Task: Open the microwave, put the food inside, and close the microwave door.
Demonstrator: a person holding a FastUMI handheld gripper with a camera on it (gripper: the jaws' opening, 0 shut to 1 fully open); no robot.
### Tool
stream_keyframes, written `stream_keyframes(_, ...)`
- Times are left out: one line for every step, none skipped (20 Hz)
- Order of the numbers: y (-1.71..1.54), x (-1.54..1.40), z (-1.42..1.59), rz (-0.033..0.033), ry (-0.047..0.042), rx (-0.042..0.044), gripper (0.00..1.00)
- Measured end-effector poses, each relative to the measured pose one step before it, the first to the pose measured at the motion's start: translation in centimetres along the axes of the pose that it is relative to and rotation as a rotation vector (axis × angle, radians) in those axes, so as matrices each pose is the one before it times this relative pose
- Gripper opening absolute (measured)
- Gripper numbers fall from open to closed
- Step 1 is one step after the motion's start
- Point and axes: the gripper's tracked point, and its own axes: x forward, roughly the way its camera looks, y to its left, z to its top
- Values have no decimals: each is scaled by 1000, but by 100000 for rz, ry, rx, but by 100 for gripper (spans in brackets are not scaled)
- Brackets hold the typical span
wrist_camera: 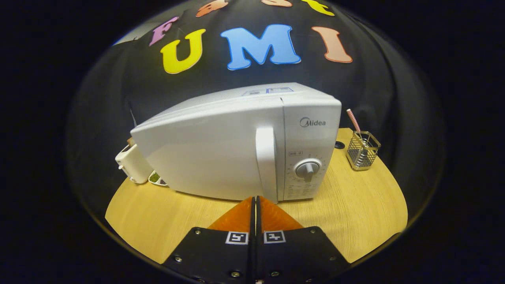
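We are holding the tongs (255, 202) closed and empty before the microwave (236, 144), standing mid-surface with its door shut. We are judging opening comes first: parting them around the handle (266, 161).

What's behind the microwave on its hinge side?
A white toaster and a small dish with something green peek out past the microwave; the rest is hidden. The tool, fingers together, holds nothing.

I see microwave (236, 146) on table (355, 213), just beyond gripper (256, 205); toaster (132, 163), plate (157, 179) at microwave's left; wire basket (363, 150) at its right.
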Motion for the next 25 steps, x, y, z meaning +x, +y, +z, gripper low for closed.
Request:
stream_keyframes(635,-1708,411,1438,-2426,-1125,0)
stream_keyframes(524,-1804,-112,1882,-2593,-781,0)
stream_keyframes(702,-1650,495,1515,-2638,-1232,0)
stream_keyframes(570,-1781,531,1176,-2876,-1283,0)
stream_keyframes(666,-1687,667,1322,-2517,-1019,0)
stream_keyframes(971,-1407,512,2451,-2131,-381,0)
stream_keyframes(811,-1319,607,1986,-2229,-1110,0)
stream_keyframes(423,-1133,762,668,-2621,-1552,6)
stream_keyframes(365,-1035,868,330,-2811,-1845,23)
stream_keyframes(367,-888,745,-37,-3433,-1598,63)
stream_keyframes(-116,-1212,1168,-1607,-3130,-1727,83)
stream_keyframes(105,160,801,-1679,-3183,-1953,99)
stream_keyframes(-71,-619,575,-1548,-2404,-1988,99)
stream_keyframes(-152,-194,305,-1480,-1536,-1332,99)
stream_keyframes(58,-237,269,-205,-883,-802,99)
stream_keyframes(26,-181,366,-574,-1381,-517,99)
stream_keyframes(-189,-252,298,-938,-1067,-355,99)
stream_keyframes(-188,-142,271,-783,-858,195,99)
stream_keyframes(-85,-60,246,-430,-683,616,99)
stream_keyframes(-91,-17,160,-455,-499,654,99)
stream_keyframes(-172,170,35,-554,-40,795,99)
stream_keyframes(-193,168,40,-293,-92,964,99)
stream_keyframes(-216,20,-29,-486,252,1072,99)
stream_keyframes(-223,126,94,-380,-98,1238,99)
stream_keyframes(-142,81,228,-479,-452,1008,99)
